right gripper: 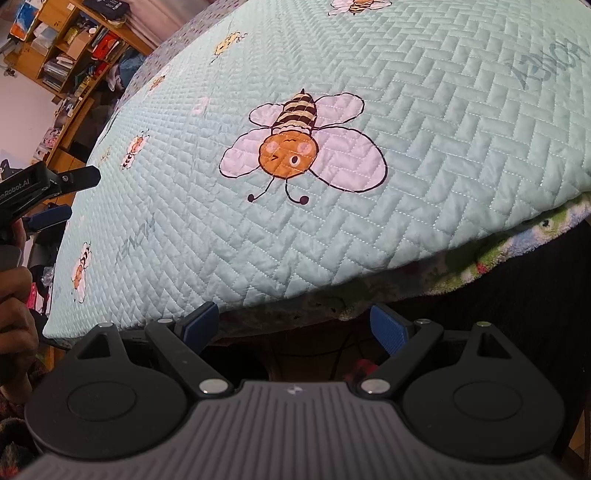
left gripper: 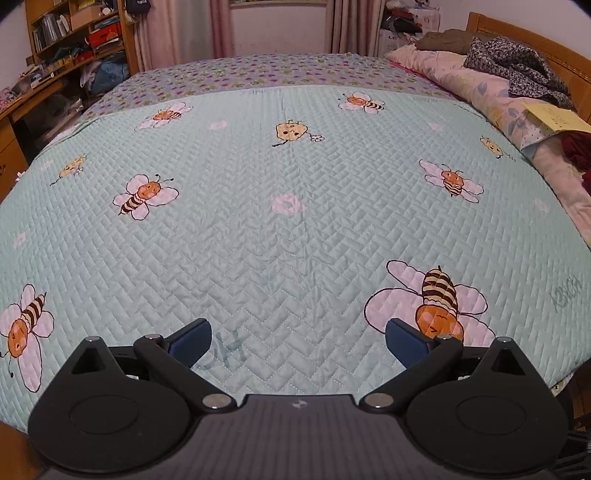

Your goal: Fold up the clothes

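Observation:
A mint-green quilted cover (left gripper: 280, 229) printed with cartoon bees lies flat over the bed; no garment lies on it. Dark patterned clothes (left gripper: 517, 70) are heaped at the far right by the headboard, and a dark red garment (left gripper: 580, 151) shows at the right edge. My left gripper (left gripper: 299, 341) is open above the near part of the cover, nothing between its blue pads. My right gripper (right gripper: 297, 325) is open at the bed's near edge, over the dark gap below the cover (right gripper: 369, 184). The left gripper (right gripper: 66, 195) also shows at the left of the right wrist view, held by a hand (right gripper: 14, 295).
Pink floral pillows (left gripper: 472, 85) and a yellow paper (left gripper: 554, 116) lie along the bed's right side against a wooden headboard (left gripper: 535, 40). Wooden shelves (left gripper: 74, 37) packed with books and boxes stand at the far left. Curtains (left gripper: 343, 26) hang behind the bed. A fleecy patterned blanket edge (right gripper: 517, 251) pokes out under the cover.

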Demonstrator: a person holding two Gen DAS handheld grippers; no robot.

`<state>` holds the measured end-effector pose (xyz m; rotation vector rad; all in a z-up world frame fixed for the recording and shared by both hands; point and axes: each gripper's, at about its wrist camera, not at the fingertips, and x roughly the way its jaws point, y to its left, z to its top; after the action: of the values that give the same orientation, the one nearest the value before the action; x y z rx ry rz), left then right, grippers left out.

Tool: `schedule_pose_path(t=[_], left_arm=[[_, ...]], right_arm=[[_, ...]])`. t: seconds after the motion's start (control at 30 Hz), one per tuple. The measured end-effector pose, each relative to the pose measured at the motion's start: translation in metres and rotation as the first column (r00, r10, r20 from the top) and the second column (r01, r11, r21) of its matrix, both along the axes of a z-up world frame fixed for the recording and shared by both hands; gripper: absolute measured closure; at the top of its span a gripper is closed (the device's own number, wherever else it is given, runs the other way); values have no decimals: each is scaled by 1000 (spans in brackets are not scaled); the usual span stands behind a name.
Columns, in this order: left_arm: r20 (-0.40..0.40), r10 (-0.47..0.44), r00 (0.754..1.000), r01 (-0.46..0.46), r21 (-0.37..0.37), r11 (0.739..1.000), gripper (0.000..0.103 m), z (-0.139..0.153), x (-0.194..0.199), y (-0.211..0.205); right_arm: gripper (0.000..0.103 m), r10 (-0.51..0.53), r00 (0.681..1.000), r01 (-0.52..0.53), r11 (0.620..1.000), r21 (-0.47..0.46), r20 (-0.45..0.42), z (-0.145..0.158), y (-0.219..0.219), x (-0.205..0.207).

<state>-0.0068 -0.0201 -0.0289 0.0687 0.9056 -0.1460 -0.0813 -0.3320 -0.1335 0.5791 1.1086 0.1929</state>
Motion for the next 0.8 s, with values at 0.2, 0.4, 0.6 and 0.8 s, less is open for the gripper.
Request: schedule_pose_path(t=[0.2, 0.4, 0.6, 0.8], left_arm=[[-14, 2, 1000, -2, 3, 1000, 2, -2, 3, 2], [-26, 0, 1000, 0, 4, 1000, 2, -5, 4, 3], [-29, -5, 1000, 5, 3, 1000, 2, -5, 4, 3], [-28, -5, 1000, 5, 6, 1000, 2, -5, 3, 2]], right_arm=[[14, 9, 1000, -9, 1000, -7, -7, 0, 3, 4], [14, 17, 1000, -17, 1000, -8, -12, -1, 6, 6], [14, 14, 1000, -14, 1000, -7, -13, -2, 5, 6], [14, 12, 1000, -12, 1000, -3, -10, -2, 5, 5]])
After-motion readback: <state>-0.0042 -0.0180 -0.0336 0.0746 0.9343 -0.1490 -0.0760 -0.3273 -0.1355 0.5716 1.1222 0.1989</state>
